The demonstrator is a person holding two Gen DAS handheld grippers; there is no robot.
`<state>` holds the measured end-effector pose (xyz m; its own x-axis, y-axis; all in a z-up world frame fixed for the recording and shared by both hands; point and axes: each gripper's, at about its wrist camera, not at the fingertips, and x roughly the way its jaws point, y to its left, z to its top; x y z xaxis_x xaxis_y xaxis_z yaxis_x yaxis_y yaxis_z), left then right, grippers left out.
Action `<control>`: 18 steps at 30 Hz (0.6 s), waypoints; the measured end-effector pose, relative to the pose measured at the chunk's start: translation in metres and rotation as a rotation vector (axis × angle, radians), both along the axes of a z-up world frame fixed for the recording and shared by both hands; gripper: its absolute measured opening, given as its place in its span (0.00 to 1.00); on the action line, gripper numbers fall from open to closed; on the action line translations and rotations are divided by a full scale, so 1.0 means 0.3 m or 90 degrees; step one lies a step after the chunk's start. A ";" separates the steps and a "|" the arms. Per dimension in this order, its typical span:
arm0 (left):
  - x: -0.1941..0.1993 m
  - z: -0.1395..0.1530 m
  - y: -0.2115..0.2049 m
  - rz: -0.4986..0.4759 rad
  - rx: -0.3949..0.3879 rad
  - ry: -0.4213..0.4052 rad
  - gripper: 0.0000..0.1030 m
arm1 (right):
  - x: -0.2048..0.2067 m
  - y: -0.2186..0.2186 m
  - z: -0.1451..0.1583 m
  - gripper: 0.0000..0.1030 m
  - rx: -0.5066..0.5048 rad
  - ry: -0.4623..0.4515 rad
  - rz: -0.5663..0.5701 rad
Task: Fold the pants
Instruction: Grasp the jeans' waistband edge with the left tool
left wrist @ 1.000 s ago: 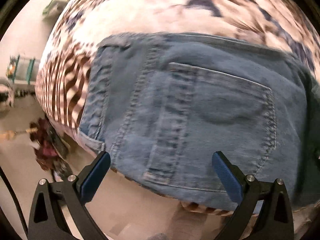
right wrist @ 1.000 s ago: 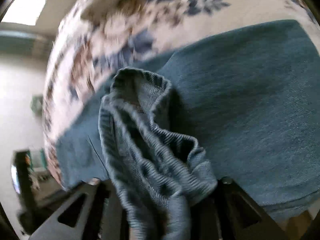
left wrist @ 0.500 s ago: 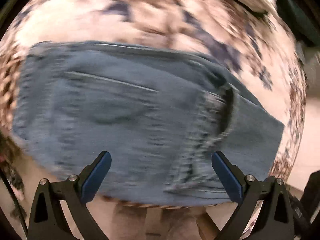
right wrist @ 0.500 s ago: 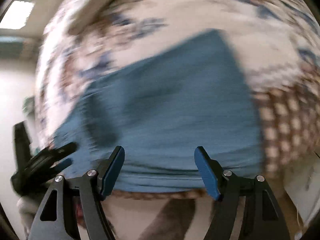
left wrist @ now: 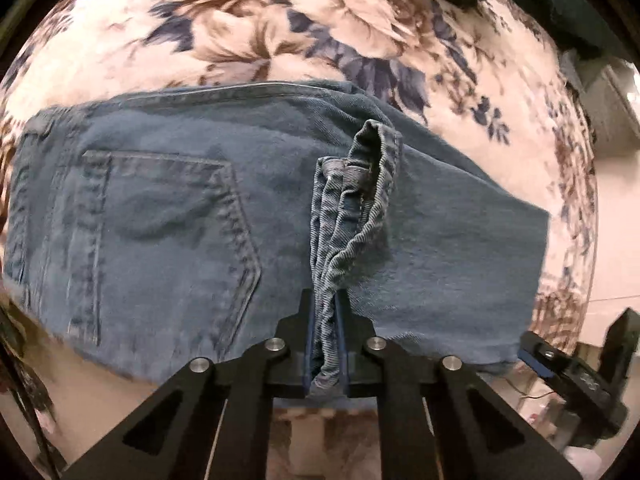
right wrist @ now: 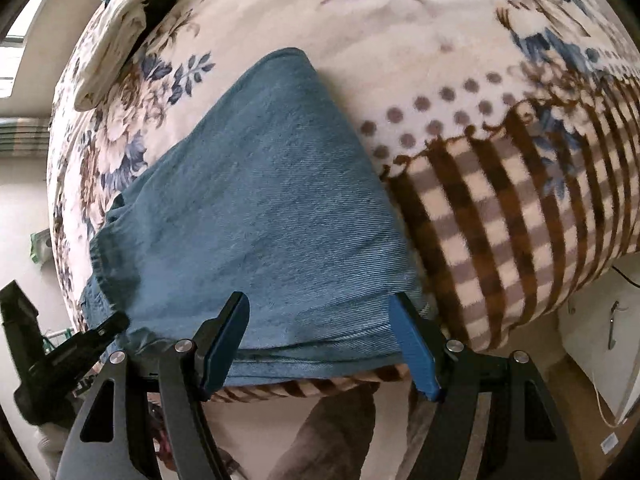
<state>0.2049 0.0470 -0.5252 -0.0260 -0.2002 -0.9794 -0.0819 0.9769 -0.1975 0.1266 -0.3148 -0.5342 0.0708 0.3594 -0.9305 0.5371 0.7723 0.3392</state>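
At lower centre of its view, the left gripper [left wrist: 326,344] pinched a bunched hem of the blue denim pants [left wrist: 168,216] lying on the floral fleece blanket [left wrist: 280,32]; the right gripper [right wrist: 320,344] gaped wide.

You find no readable text, label, brand, number or sign in either wrist view. The jeans [left wrist: 168,216] show only plain stitching on the back pocket and no legible patch or tag. The floral blanket [left wrist: 320,28] carries a printed pattern of flowers, dots and checks, with no lettering. A small pale tag or card [right wrist: 609,445] lies at the lower right edge of the right wrist view, but it is too small and blurred for you to read.
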 end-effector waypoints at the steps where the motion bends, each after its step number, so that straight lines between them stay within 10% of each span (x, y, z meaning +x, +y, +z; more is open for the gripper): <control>1: -0.007 0.011 0.008 0.005 -0.010 0.009 0.07 | 0.003 0.007 -0.001 0.72 -0.002 0.002 0.003; 8: -0.041 -0.078 0.036 0.016 -0.005 0.068 0.08 | -0.005 0.005 -0.008 0.73 -0.014 0.030 0.021; 18: 0.004 -0.155 0.038 0.054 -0.067 0.067 0.42 | -0.025 -0.011 -0.039 0.72 -0.018 0.050 0.015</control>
<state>0.2061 0.0583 -0.5717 -0.1053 -0.3069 -0.9459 -0.1889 0.9400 -0.2839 0.1190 -0.3182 -0.5459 -0.0115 0.3337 -0.9426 0.5435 0.7933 0.2742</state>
